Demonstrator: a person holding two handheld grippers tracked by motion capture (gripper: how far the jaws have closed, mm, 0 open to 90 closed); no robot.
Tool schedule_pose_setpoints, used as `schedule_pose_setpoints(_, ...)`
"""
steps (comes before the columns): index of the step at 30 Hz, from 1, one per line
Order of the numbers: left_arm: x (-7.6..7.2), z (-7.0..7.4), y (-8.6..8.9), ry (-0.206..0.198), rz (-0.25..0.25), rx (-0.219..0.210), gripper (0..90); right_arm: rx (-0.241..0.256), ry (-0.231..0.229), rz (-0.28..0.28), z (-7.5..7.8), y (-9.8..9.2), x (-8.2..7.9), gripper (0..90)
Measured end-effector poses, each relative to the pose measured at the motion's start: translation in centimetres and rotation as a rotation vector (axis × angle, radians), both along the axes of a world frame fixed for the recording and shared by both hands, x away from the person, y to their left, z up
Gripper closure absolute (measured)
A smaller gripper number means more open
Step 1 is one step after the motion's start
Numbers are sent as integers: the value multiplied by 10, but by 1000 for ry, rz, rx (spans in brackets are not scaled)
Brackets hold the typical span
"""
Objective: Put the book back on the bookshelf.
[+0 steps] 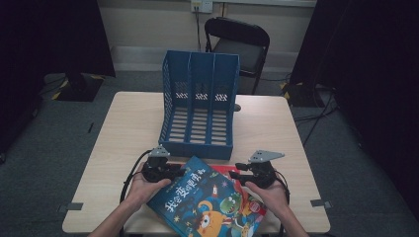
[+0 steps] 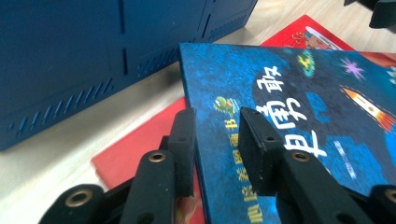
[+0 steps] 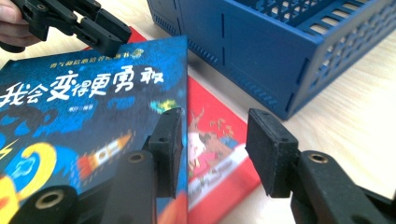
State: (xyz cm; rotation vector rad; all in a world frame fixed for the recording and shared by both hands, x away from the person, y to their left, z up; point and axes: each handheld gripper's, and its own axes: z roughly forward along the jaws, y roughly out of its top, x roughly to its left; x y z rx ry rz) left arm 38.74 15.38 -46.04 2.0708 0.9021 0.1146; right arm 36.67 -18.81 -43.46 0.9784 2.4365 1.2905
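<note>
Left gripper point(image 2: 217, 135): its two black jaws stand apart, one on each side of the blue book's spine edge; the left jaw sits over the red book beneath, the right jaw over the blue cover. Whether the pads press the book cannot be told. In the high view this gripper point(image 1: 179, 171) lies at the book's upper left edge, held by the person's left hand point(image 1: 143, 186).

Right gripper point(image 3: 215, 149): jaws wide apart, holding nothing; the left jaw lies against the blue book's right edge, the right jaw hangs over the red book's corner and the table. In the high view it point(image 1: 235, 170) points left at the book's upper right edge, held in the right hand point(image 1: 269, 195).

Blue book point(image 1: 202, 200): a picture book with white Chinese characters, a rocket and cartoon creatures on its cover; lies flat and turned at an angle at the table's near edge, between the two grippers, on top of the red book.

Red book point(image 1: 247, 197): flat under the blue one, showing past its right side and, in the left gripper view point(image 2: 135, 149), past its left.

File rack point(image 1: 200, 106): blue plastic, three compartments, just beyond the books at the table's middle, open side toward the person.

Table point(image 1: 123, 128): light wood.

Chair point(image 1: 239, 47): black, behind the table.
</note>
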Motion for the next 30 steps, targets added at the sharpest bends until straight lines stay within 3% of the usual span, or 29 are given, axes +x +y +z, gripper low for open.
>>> schedule_pose_setpoints(4, 4, 0, -8, -2, -32, -2, 685, -12, 0, 40, 0, 12, 6, 568)
schedule_pose_setpoints(9, 7, -1, -17, 3, -36, -16, 689, -26, 21, 73, -8, 24, 12, 570)
schedule_pose_setpoints(13, 9, -1, -23, 8, -43, -26, 697, -17, 30, 75, -11, 27, 11, 571)
schedule_pose_setpoints(18, 12, 2, -37, 6, -79, 0, 700, -26, 40, 97, -15, 33, 10, 563)
schedule_pose_setpoints(22, 14, 1, -48, 0, -98, -5, 702, -19, 48, 100, -17, 36, 10, 510)
schedule_pose_setpoints(30, 11, 4, -42, 7, -99, 19, 720, -20, 46, 100, -18, 38, 6, 429)
